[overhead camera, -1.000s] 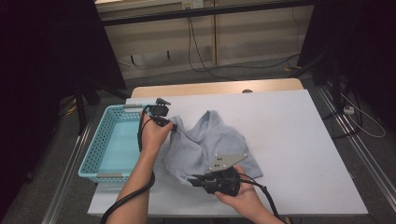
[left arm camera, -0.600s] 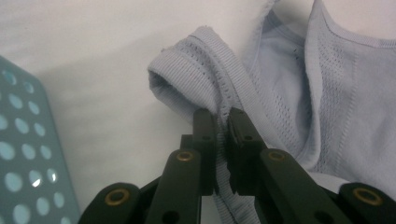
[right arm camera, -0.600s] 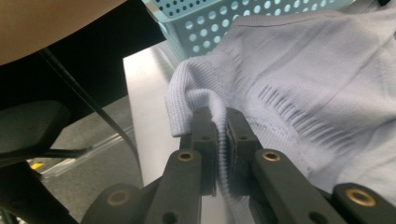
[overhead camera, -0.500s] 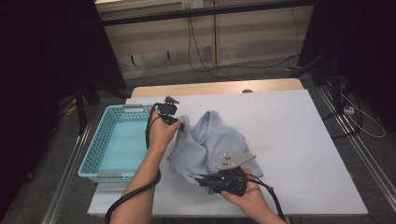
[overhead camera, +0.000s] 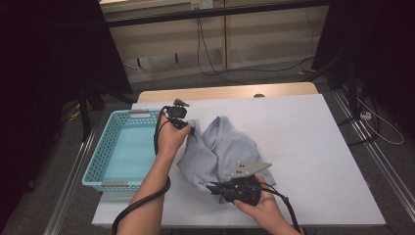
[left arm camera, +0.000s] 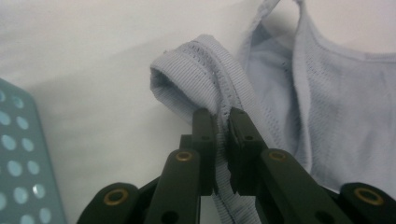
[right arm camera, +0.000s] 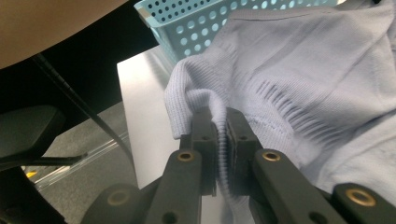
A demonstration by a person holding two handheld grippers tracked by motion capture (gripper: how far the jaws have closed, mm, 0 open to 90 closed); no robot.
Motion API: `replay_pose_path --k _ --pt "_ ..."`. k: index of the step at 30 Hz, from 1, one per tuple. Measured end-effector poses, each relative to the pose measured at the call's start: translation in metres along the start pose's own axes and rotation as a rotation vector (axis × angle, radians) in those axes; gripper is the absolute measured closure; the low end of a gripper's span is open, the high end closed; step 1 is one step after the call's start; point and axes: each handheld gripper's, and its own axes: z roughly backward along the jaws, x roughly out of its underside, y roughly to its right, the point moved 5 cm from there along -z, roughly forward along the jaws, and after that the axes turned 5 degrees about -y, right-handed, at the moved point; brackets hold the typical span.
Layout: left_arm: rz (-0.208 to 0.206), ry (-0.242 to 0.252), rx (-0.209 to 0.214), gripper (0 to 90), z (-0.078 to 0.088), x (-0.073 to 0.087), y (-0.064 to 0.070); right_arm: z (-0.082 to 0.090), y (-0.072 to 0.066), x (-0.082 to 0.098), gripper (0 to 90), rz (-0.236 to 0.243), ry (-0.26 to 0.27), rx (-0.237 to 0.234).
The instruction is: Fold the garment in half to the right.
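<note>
Right, high view: pale blue garment (overhead camera: 220, 149) is bunched mid-frame on the white table (overhead camera: 313, 147), basket (overhead camera: 125, 152) at left. Left gripper (overhead camera: 190, 131) pinches its upper-left edge, right gripper (overhead camera: 215, 187) its lower edge. Left gripper view: jaws clamped on a ribbed hem (left arm camera: 201, 79); keep that bite deep. Right gripper view: jaws clamped on knit fold (right arm camera: 196, 88), basket at the top; lift both hands evenly so neither edge slips.

Overhead looks down; claw cameras close on garment (overhead camera: 220, 152)

- High view: dim, dark surroundings from 9 to 3 o'clock, the white table (overhead camera: 313, 147) brightest, soft shadows.
- Gripper views: near jaws slightly soft, mild grain.
</note>
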Motion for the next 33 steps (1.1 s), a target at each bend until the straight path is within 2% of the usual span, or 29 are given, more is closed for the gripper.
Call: replay_pose_path --k 9,20,24,29,33 --pt "-0.012 0.014 0.003 82.8 -0.003 -0.005 0.007 0.016 0.008 0.0 85.4 -0.027 0.038 0.041" --pt "-0.018 0.035 0.016 82.7 -0.008 -0.012 0.014 0.028 0.015 0.002 85.4 -0.049 0.059 0.069" --pt "-0.017 0.04 0.039 82.1 -0.011 -0.012 0.017 0.032 0.019 0.003 85.4 -0.061 0.067 0.081" --pt "-0.005 0.049 0.049 81.2 -0.013 -0.012 0.018 0.036 0.024 0.004 85.4 -0.064 0.067 0.094" --pt "-0.014 0.055 0.062 81.0 -0.014 -0.013 0.019 0.04 0.028 0.006 85.4 -0.062 0.063 0.113"
